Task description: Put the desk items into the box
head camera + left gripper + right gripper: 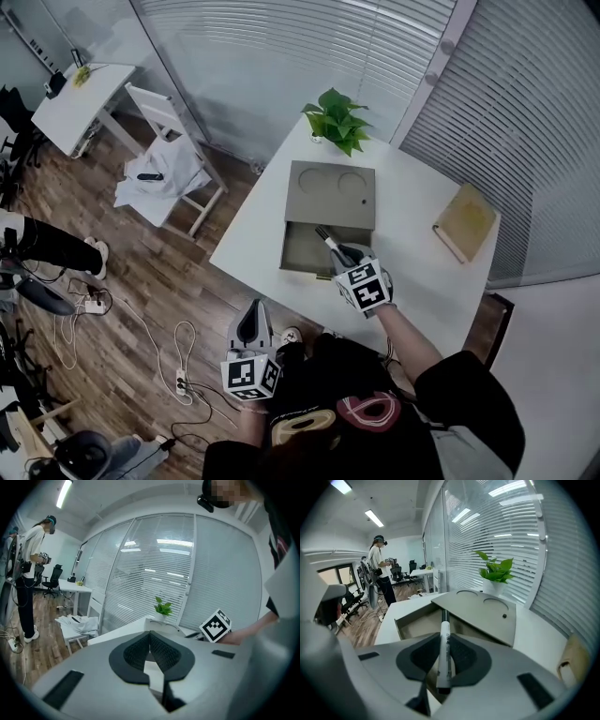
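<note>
A grey box lies on the white desk, its drawer pulled out toward me. My right gripper hovers over the drawer's near right corner, shut on a white marker with a black cap. In the right gripper view the marker lies lengthwise between the pads, its cap pointing over the drawer toward the box top. My left gripper hangs off the desk's near edge over the floor. Its jaws are shut with nothing in them.
A potted plant stands behind the box, and a tan book lies at the desk's right edge. On the wooden floor to the left are a white chair with cloth, cables and another table. A person stands far off.
</note>
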### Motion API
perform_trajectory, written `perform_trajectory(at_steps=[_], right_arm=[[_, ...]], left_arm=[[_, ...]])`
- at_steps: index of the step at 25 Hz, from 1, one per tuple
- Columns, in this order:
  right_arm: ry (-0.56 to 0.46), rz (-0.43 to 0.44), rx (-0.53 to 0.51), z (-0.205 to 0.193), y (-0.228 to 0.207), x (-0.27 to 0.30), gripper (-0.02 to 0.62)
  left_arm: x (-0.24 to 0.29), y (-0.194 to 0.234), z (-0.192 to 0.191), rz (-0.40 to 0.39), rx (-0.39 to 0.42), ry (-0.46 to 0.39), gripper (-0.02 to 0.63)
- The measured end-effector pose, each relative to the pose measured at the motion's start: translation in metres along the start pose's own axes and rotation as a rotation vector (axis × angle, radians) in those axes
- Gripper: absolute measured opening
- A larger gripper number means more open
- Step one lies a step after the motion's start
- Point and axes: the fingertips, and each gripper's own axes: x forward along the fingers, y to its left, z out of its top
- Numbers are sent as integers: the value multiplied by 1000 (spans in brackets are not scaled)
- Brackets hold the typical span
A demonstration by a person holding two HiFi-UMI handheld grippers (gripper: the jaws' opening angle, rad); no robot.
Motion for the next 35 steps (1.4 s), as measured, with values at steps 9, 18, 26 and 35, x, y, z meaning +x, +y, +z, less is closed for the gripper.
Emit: perform_trajectory(at_steps=[9,18,26,35], right_arm=[[37,27,-31,-1,8,17,74],[55,46,-51,-2,7,29,74],[63,66,-70,-3,8,39,74],[109,88,-64,-4,11,46,74]], left_arm=[[-4,9,-6,42,-24,8,18],[-6,15,-14,80,-42,24,18],[-10,14,-18,106,-41,31,17],[-18,19,-21,148,-50,28,17]])
